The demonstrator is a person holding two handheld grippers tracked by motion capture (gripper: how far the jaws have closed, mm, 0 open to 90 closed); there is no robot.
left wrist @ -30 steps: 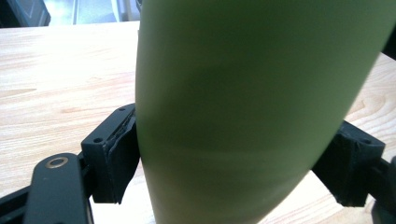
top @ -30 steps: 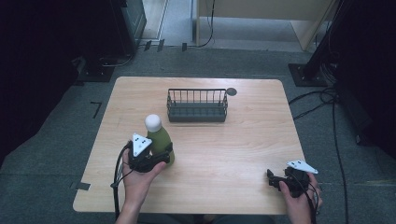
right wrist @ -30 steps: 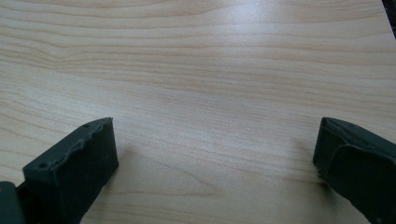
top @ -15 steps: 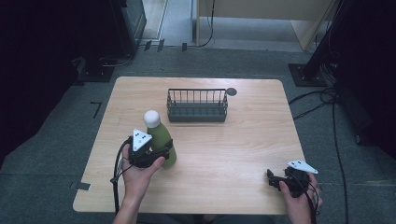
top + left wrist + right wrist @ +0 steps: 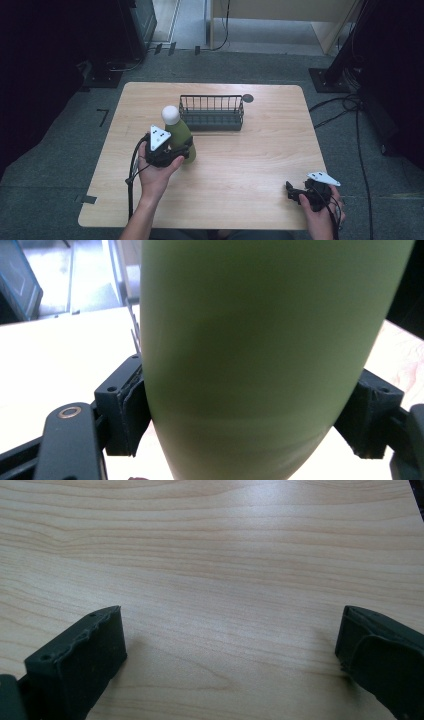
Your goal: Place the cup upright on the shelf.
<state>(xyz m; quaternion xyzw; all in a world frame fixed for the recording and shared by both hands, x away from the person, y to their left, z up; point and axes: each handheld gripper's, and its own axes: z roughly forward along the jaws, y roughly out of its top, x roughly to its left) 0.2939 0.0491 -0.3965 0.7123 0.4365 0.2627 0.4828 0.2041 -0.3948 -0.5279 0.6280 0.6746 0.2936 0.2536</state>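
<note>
L gripper is pinching the green bottle low on its body, upright on the table just in front of the wire basket. R gripper sits spread and empty near the table's front-right corner. Bottle prob. rigid, smooth, slippery; grip mid-body. High view shows its white cap; L gripper view shows pads touching the wall.

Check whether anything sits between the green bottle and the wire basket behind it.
Nothing visible does. The green bottle, clamped in the left hand-held gripper, stands just in front of the wire basket's left end, with bare table around.
</note>
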